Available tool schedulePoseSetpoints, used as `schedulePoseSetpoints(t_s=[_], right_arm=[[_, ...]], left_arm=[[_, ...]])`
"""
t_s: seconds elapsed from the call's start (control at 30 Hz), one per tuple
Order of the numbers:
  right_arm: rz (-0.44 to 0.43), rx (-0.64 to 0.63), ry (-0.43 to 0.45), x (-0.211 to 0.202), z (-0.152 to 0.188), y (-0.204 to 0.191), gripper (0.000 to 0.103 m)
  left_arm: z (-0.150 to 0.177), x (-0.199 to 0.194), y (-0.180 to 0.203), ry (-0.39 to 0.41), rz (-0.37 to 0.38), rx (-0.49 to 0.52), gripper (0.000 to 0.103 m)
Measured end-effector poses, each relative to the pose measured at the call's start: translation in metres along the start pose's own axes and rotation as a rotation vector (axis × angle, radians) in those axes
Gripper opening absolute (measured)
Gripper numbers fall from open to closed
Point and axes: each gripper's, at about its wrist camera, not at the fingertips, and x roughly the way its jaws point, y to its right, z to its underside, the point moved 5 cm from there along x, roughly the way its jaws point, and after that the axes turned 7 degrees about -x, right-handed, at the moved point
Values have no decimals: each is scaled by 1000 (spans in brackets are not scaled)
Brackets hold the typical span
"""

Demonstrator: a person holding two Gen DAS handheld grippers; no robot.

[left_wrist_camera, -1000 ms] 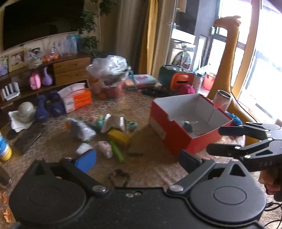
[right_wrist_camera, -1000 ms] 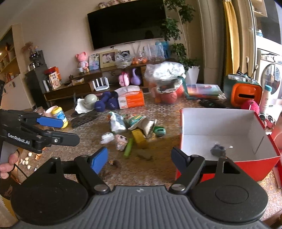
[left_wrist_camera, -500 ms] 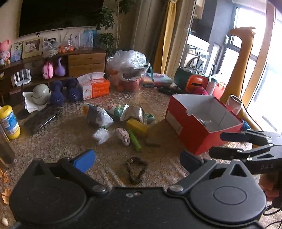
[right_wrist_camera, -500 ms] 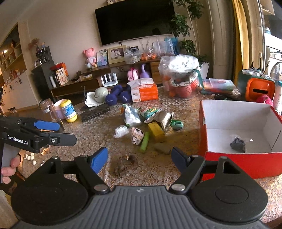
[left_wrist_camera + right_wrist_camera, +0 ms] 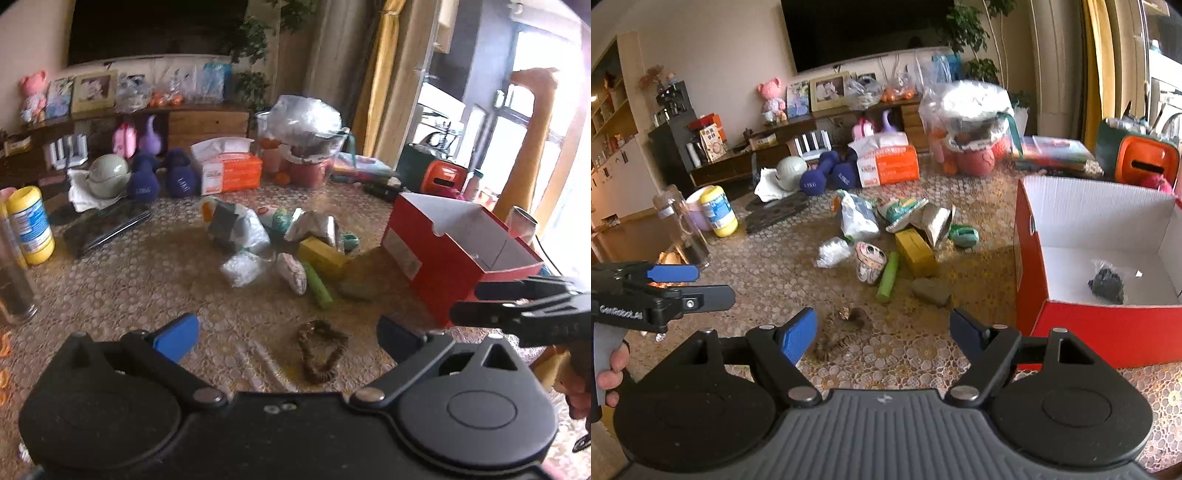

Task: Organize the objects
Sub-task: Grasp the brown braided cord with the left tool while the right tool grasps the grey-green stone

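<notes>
A red box with a white inside (image 5: 424, 251) (image 5: 1100, 325) stands on the right of the table and holds a small dark bundle (image 5: 1106, 282). A brown bead bracelet (image 5: 321, 350) (image 5: 836, 328) lies on the lace cloth just ahead of both grippers. A pile of small items lies mid-table: a yellow box (image 5: 323, 256) (image 5: 916, 251), a green tube (image 5: 319, 284) (image 5: 888, 275), foil packets (image 5: 934, 221), plastic bags (image 5: 243, 266). My left gripper (image 5: 288, 336) is open and empty above the bracelet. My right gripper (image 5: 882, 328) is open and empty, left of the box.
Blue dumbbells (image 5: 827, 175), an orange tissue box (image 5: 886, 164), a bagged pot (image 5: 971, 125) and an orange-green case (image 5: 1137, 155) stand at the back. A yellow bottle (image 5: 29, 225) and a glass jar (image 5: 681, 225) stand at the left. A TV shelf is behind.
Both grippers have drawn back and turned left, so the bracelet and more of the table's left side have come into view. Both stay open and empty.
</notes>
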Motion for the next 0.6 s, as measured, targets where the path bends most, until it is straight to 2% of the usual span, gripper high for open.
schedulePoseSetpoints(t_s=[0.1,0.3,0.6], right_arm=[[17,-31,-11,12,1,0,79],[32,-63,-33,42,0,0,79],[44,-63,-83,95,-2,12,79]], left_arm=[[5,11,4,6,2,24,102],[22,42,6,-67,14,20,102],[36,77,10,-122,4,47,98]])
